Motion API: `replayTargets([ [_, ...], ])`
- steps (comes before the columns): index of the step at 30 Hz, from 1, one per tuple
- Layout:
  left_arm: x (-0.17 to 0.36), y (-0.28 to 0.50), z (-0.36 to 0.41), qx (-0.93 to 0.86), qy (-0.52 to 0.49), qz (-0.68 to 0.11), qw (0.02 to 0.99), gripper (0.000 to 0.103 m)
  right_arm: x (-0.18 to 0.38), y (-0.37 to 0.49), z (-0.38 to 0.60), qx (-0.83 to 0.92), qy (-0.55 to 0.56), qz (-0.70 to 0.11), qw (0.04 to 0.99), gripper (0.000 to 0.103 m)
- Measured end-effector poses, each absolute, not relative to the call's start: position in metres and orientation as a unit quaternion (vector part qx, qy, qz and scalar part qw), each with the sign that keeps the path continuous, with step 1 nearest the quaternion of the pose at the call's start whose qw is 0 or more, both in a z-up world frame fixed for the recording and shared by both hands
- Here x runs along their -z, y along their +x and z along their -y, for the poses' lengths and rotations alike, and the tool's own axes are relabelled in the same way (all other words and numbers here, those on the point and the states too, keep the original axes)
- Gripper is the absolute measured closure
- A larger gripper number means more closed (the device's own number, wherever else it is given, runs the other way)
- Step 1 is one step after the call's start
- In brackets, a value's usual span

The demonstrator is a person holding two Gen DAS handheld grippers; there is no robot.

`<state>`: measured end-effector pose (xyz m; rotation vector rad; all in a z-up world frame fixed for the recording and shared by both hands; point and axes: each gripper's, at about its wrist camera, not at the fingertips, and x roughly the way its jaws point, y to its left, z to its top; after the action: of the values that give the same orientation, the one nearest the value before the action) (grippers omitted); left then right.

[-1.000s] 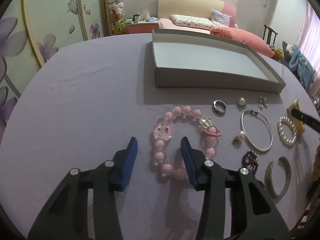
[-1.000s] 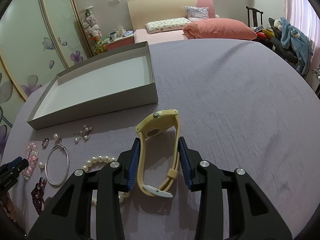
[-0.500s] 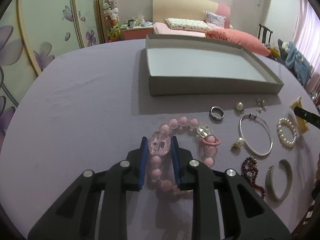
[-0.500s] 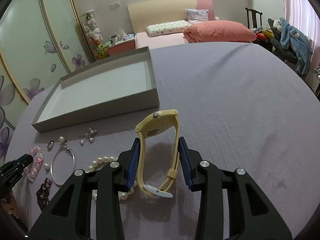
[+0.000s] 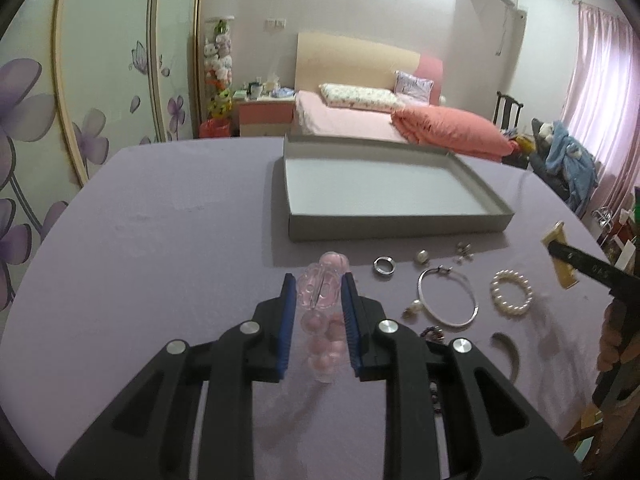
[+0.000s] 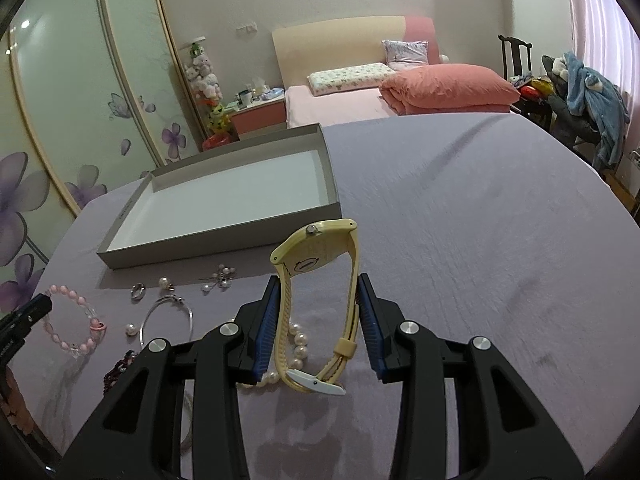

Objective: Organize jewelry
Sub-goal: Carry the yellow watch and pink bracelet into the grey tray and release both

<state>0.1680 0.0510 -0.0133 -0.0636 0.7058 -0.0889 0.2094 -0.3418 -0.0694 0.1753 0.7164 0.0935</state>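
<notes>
One second earlier the pink bead bracelet (image 5: 322, 292) lay flat on the purple cloth (image 5: 160, 240); now it is lifted, pinched narrowly by the left gripper (image 5: 319, 285). A yellow watch (image 6: 316, 256) is clamped by the right gripper (image 6: 318, 286).

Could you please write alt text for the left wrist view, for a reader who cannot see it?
The left hand-held gripper grips a pink bead bracelet above a purple cloth. An empty grey tray lies beyond; rings and pearls lie at right.
</notes>
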Motion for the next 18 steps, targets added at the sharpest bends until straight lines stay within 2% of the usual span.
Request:
replayTargets([
  [18,-0.019,0.163,-0.043,0.059,-0.054,-0.300,0.951,0.080,0.057,0.203,0.334,-0.057,0.082,-0.319,0.942,0.064],
])
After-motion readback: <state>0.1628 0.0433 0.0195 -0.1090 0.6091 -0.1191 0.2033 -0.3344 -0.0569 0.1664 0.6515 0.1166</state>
